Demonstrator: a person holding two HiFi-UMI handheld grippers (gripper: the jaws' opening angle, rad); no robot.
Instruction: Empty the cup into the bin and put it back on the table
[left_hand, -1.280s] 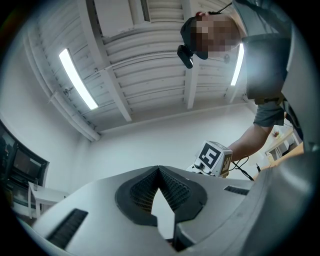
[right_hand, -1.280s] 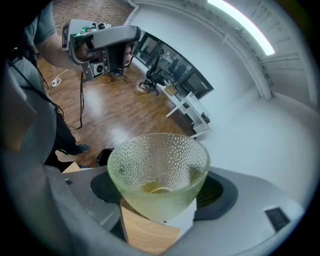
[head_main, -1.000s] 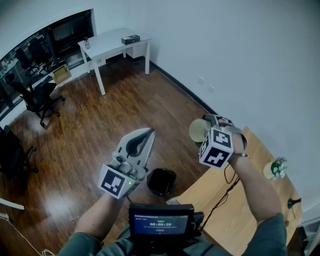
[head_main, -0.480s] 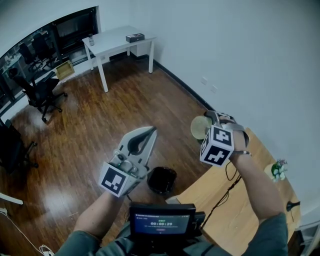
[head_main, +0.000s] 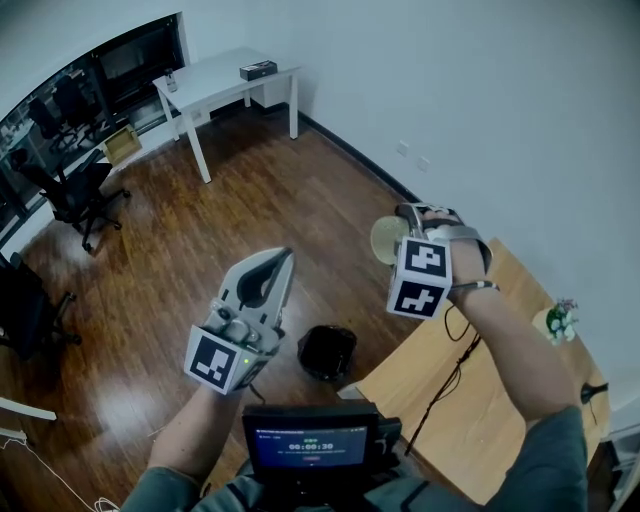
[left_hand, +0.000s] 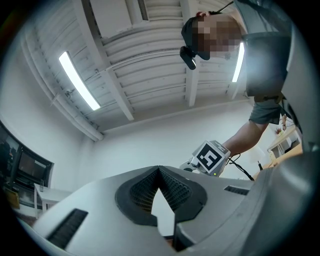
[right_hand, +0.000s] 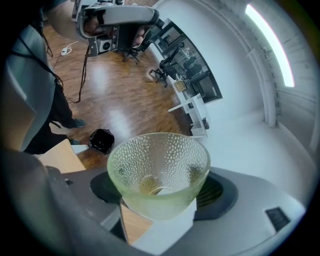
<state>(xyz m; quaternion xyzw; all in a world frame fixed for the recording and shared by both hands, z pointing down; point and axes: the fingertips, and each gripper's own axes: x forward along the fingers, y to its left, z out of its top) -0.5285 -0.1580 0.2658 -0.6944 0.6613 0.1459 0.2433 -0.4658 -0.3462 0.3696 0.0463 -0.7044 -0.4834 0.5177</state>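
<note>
Right gripper view showed your right gripper clamped on the dimpled cup, mouth tilted forward; your left gripper had its jaws together, empty; the bin sat on the floor beside the table — emptying looked in hand; the next move called for getting the cup over the bin's mouth.

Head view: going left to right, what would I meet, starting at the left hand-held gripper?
Left hand-held gripper → black bin → glass cup → small potted plant.

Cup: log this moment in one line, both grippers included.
right gripper: shut on cup | cup: in the air, off the table | left gripper: shut, empty | bin: on floor by table
</note>
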